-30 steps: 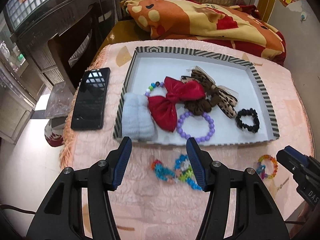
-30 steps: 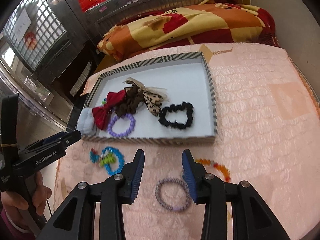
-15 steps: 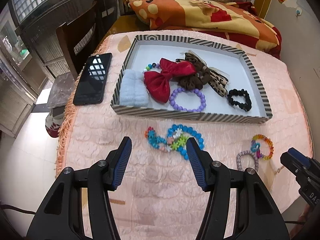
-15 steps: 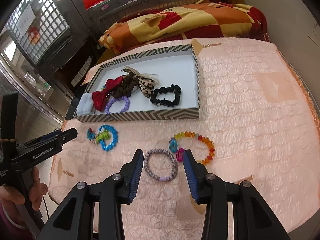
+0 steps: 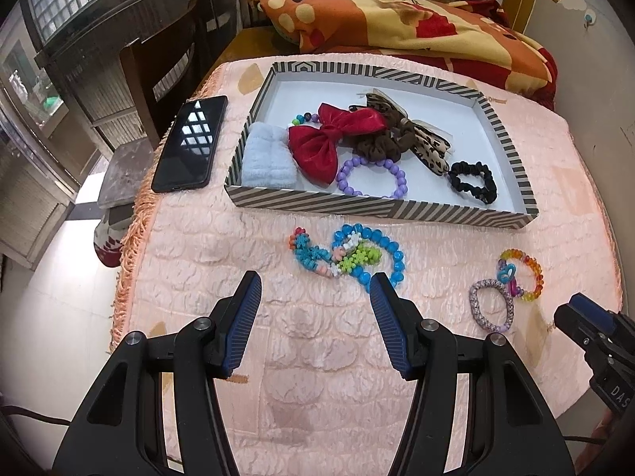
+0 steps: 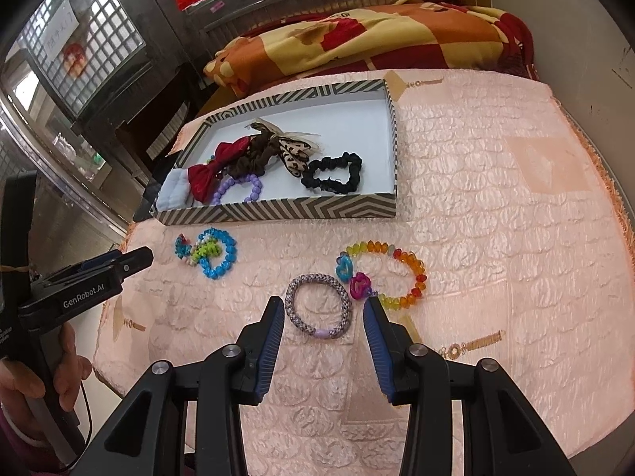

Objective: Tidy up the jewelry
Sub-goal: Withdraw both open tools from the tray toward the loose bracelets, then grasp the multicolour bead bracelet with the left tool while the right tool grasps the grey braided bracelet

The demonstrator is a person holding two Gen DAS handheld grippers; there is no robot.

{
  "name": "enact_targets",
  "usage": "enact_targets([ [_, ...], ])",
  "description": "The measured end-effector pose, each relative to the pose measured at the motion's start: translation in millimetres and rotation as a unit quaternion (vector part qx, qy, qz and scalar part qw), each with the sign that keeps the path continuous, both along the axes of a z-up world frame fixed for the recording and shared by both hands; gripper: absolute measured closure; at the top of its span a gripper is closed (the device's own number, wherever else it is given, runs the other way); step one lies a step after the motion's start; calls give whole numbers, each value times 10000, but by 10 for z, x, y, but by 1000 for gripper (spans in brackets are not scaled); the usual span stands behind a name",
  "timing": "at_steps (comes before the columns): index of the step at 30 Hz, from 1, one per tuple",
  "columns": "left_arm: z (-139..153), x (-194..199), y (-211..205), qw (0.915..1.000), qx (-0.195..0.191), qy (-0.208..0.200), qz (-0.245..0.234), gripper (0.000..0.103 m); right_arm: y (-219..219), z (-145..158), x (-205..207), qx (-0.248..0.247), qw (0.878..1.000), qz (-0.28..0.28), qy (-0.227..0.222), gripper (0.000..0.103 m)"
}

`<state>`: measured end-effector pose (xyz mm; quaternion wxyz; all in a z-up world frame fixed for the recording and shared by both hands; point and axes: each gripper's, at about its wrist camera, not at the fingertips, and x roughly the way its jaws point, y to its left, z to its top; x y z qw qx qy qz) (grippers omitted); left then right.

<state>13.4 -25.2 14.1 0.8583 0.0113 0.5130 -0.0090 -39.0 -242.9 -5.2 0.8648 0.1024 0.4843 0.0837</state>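
Note:
A striped tray (image 5: 381, 211) (image 6: 278, 211) holds a red bow (image 5: 329, 139), a purple bead bracelet (image 5: 373, 178), a black scrunchie (image 5: 474, 181), a leopard bow and a blue cloth. On the pink table cover lie a blue bead bracelet with green and teal pieces (image 5: 353, 256) (image 6: 210, 252), a grey woven bracelet (image 6: 318, 305) (image 5: 491, 305) and a rainbow bead bracelet (image 6: 391, 273) (image 5: 520, 273). My left gripper (image 5: 315, 291) is open and empty, just short of the blue bracelet. My right gripper (image 6: 323, 315) is open and empty, its fingers either side of the grey bracelet.
A black phone (image 5: 190, 142) lies left of the tray near the table's fringed edge. A dark chair (image 5: 158, 79) stands to the left. A bed with an orange and yellow blanket (image 5: 397, 27) lies behind the table.
Both grippers have pulled back from the tray toward the near table edge. The loose bracelets now show ahead of the fingers. Both stay open.

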Motion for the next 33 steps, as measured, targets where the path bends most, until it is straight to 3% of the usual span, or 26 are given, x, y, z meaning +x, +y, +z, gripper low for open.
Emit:
enact_targets([
  [33, -319, 98, 498, 9958, -481, 520, 584, 46, 98, -471, 106, 83, 9978, 308, 581, 63],
])
